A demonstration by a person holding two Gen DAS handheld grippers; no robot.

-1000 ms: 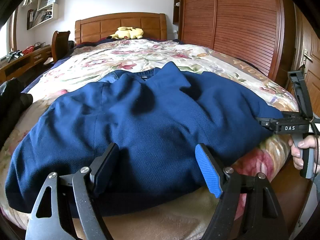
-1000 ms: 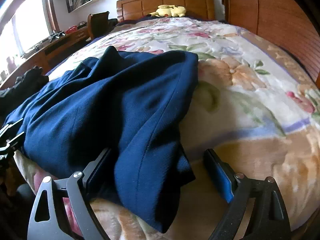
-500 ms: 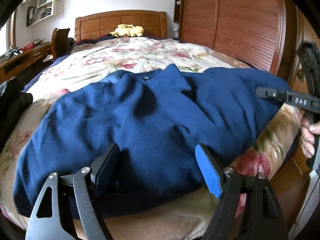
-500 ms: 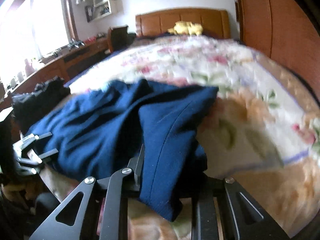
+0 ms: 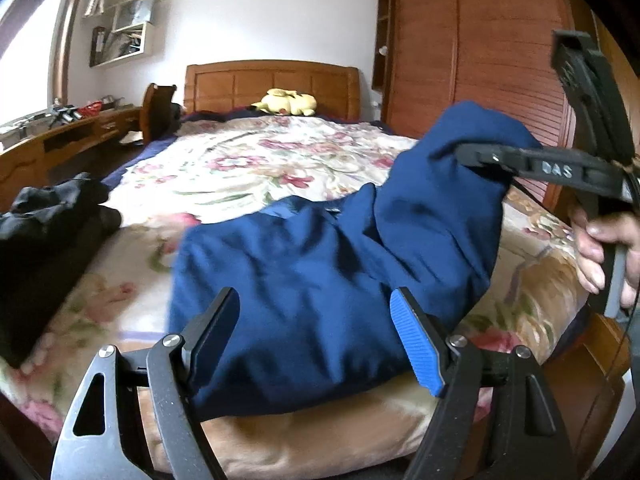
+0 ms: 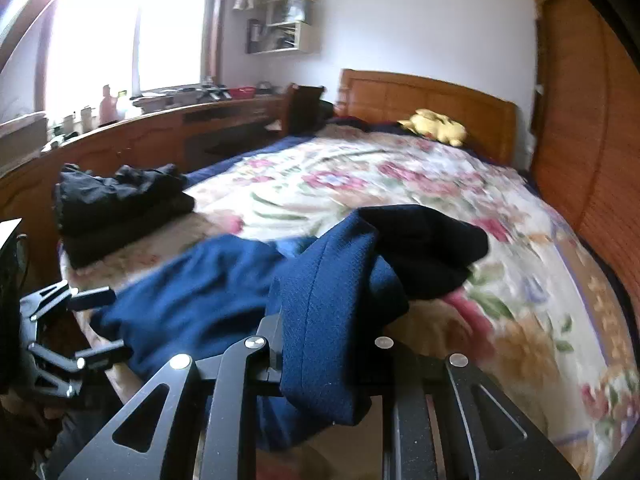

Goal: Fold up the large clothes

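1. Right gripper has just been closing and now pinches the right edge of the blue sweater; a second ago its jaws stood wide around that edge as it lay flat on the bed.
2. Since then that edge has come up off the quilt – in the left wrist view it hangs raised from the gripper's fingers; I judge the first fold, right side over toward the middle, is under way.
3. Left gripper stays spread, its jaws either side of the sweater's near hem, pressing nothing; the rest of the sweater lies on the foot of the bed.
4. Count – two grippers; one blue sweater; one dark pile of clothes at the bed's left edge; one yellow soft toy by the headboard; one hand in view.
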